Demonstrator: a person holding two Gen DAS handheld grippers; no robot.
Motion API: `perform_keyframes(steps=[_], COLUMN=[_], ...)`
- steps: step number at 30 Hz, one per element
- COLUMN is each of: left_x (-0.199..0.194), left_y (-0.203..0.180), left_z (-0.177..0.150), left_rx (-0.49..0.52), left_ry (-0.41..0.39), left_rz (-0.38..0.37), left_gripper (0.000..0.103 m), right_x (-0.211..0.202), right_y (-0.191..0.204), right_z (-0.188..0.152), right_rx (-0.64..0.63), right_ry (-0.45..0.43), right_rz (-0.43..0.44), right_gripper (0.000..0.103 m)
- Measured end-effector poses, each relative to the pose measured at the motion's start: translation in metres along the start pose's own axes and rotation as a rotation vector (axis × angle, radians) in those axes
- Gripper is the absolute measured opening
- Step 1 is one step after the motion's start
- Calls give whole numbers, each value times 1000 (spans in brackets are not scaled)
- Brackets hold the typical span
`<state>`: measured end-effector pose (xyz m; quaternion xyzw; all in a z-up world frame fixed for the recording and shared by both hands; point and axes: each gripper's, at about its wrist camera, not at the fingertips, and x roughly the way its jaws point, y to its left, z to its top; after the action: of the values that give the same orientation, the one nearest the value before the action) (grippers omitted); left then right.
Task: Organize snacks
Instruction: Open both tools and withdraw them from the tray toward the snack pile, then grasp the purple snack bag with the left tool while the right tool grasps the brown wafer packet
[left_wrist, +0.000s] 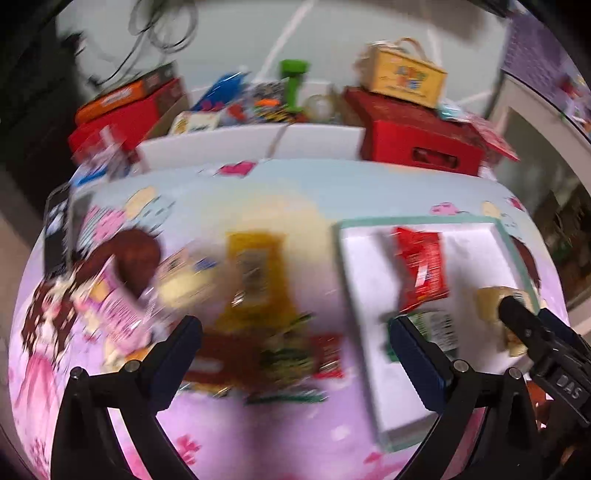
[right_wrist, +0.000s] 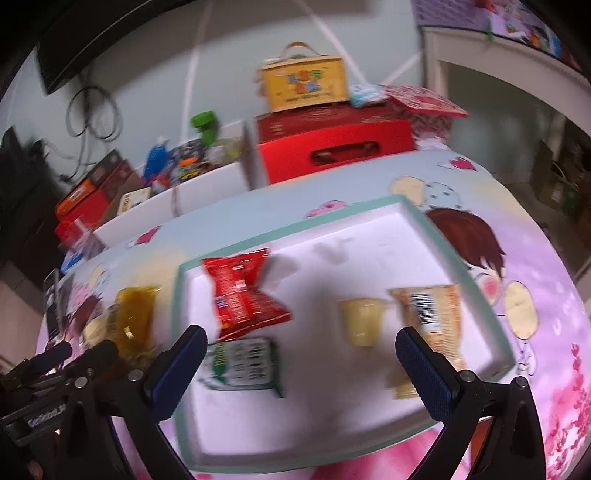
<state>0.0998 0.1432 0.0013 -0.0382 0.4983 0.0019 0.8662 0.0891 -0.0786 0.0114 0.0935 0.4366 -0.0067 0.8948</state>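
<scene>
both views are blurred. the left tongs (left_wrist: 295, 339) are spread wide and hold nothing, hanging over loose snacks on the cartoon-print tabletop (left_wrist: 258, 435): a yellow packet (left_wrist: 255, 273) at about 12 o'clock from them, a pink packet (left_wrist: 122, 314) at 9 o'clock, and a smeared heap of green and red wrappers (left_wrist: 291, 354) right between the fingers.

the right tongs (right_wrist: 301, 347) are also wide apart and empty, above a white tray with a green rim (right_wrist: 295, 227). in the tray lie a red packet (right_wrist: 243, 295) at 11 o'clock from the tongs, a green packet (right_wrist: 243, 363) at 9 o'clock just beside the left finger, a pale yellow cup (right_wrist: 364, 321) at 1 o'clock, and a tan packet (right_wrist: 436, 321) at 2 o'clock, partly behind the right finger. the four lie apart from one another.

at the tabletop's far edge stands a red box (right_wrist: 332, 147) with a yellow box (right_wrist: 306, 83) on top.
</scene>
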Motion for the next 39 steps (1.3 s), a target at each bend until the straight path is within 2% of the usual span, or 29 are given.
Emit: perform_keyframes(steps=[6, 10, 17, 21, 27, 30, 34, 39], left_x=[-11, -20, -23, -21, -13, -10, 2, 27], left_y=[53, 88, 141, 165, 185, 186, 184, 190], left_z=[-10, -13, -29, -37, -44, -43, -43, -45], left_rx=[-119, -210, -330, -392, -450, -444, -449, -481], left_ry=[-4, -25, 2, 21, 42, 54, 78, 135], left_rz=[42, 44, 17, 49, 3, 5, -29, -48], left_gripper=[101, 101, 101, 101, 101, 101, 101, 101], right_x=[-10, -12, -4, 2, 12, 18, 25, 39], right_y=[51, 81, 126, 148, 172, 178, 188, 201], right_z=[-7, -15, -30, -42, -59, -61, -61, -62], right_rx=[-145, -226, -280, -320, -377, -373, -363, -357], right_ry=[-50, -66, -28, -2, 37, 59, 77, 96], right_rz=[88, 135, 235, 264, 271, 277, 277, 269], right_gripper=[103, 103, 103, 103, 103, 103, 103, 103])
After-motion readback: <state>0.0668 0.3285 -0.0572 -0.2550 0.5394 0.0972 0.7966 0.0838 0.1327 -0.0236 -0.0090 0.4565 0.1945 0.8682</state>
